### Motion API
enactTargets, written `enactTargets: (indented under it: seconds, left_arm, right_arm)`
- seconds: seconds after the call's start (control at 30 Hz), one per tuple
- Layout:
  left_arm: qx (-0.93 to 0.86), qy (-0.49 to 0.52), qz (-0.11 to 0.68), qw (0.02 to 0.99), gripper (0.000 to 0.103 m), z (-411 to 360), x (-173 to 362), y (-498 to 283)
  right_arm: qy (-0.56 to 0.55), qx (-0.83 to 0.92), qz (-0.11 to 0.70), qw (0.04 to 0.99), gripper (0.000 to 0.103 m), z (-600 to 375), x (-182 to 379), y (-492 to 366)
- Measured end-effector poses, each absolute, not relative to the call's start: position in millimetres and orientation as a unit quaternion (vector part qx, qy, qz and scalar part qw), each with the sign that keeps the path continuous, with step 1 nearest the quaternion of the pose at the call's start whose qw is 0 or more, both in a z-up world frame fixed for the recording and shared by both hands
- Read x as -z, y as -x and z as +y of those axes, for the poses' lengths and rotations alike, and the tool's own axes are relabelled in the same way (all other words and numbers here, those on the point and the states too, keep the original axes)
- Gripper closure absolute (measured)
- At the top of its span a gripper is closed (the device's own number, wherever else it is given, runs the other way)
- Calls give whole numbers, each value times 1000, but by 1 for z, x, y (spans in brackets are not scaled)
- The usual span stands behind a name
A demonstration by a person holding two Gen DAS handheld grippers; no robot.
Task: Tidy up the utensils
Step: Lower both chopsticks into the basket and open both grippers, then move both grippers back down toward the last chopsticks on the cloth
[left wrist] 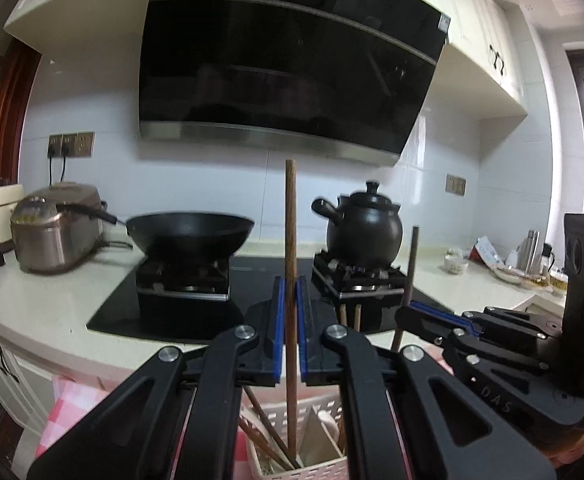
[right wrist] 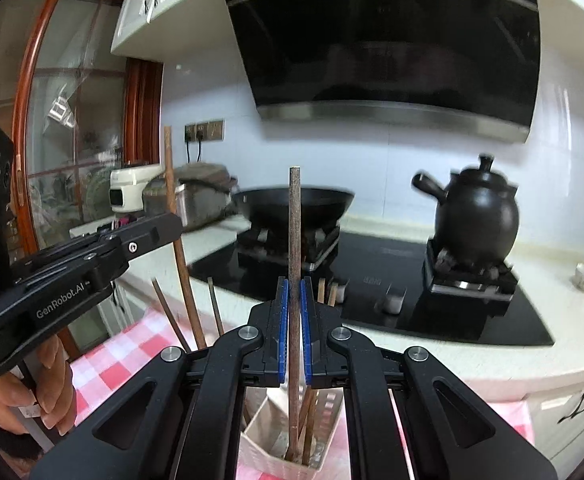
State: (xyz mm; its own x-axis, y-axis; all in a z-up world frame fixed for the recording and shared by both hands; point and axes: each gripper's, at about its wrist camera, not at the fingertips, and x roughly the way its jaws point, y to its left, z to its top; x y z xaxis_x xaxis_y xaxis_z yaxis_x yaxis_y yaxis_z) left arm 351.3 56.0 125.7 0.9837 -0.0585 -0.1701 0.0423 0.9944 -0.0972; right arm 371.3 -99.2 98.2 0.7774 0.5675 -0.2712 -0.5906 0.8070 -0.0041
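Observation:
My left gripper [left wrist: 290,285] is shut on a brown wooden chopstick [left wrist: 290,216] that stands upright, its lower end down inside a white perforated utensil basket [left wrist: 323,470] with other chopsticks and a spoon. To the right in that view, my right gripper [left wrist: 405,307] clamps a darker chopstick [left wrist: 411,264]. In the right wrist view the right gripper [right wrist: 294,285] is shut on that dark chopstick [right wrist: 294,220], upright over the basket [right wrist: 264,428]. The left gripper [right wrist: 174,220], held by a hand [right wrist: 48,392], grips its chopstick [right wrist: 170,176].
The basket stands on a pink checked cloth [right wrist: 108,364]. Behind it runs a counter with a black hob [left wrist: 124,316], a wok [left wrist: 190,232], a black clay pot [left wrist: 363,228] and a rice cooker [left wrist: 56,232]. A range hood [left wrist: 292,60] hangs above. Bottles and dishes [left wrist: 527,260] crowd the far right.

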Motion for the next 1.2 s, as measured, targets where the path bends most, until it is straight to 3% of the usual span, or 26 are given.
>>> enactTargets:
  seconds: [0.37,0.53,0.6,0.83,0.93,1.0,1.13,1.2]
  left_arm:
    - [17,49,138,989,97,61,-61,-370]
    - [17,48,152,987,91,63,-49,-370]
    - [13,50,148,988,79,65,-53,-364]
    - [-1,49,125,991,45,74,-73,-326]
    - [-5,47,130,990,35,76,-73,-306]
    - [-10,46,135,990,23,76,-70,-292]
    - [-14,48,154,987,15,75,-54,-266]
    - [-7,57,168,984,12,75,-42,-256]
  right_arm:
    - [15,-317,199,927,96,-97,-45,-398]
    - [15,-314,204,927,95,-101,-41,-399]
    - [17,-309,202,929,89,-103,-44,-397]
    - [8,-300,184,936,87,-122,-61,-379]
    - [4,-302,179,936,72,-129,-62,-361]
    - [4,-304,180,936,63,-132,-58,-348]
    - [7,-301,189,935,61,-140,-41,-321]
    - [2,-303,199,932,55,-143,-32,-310]
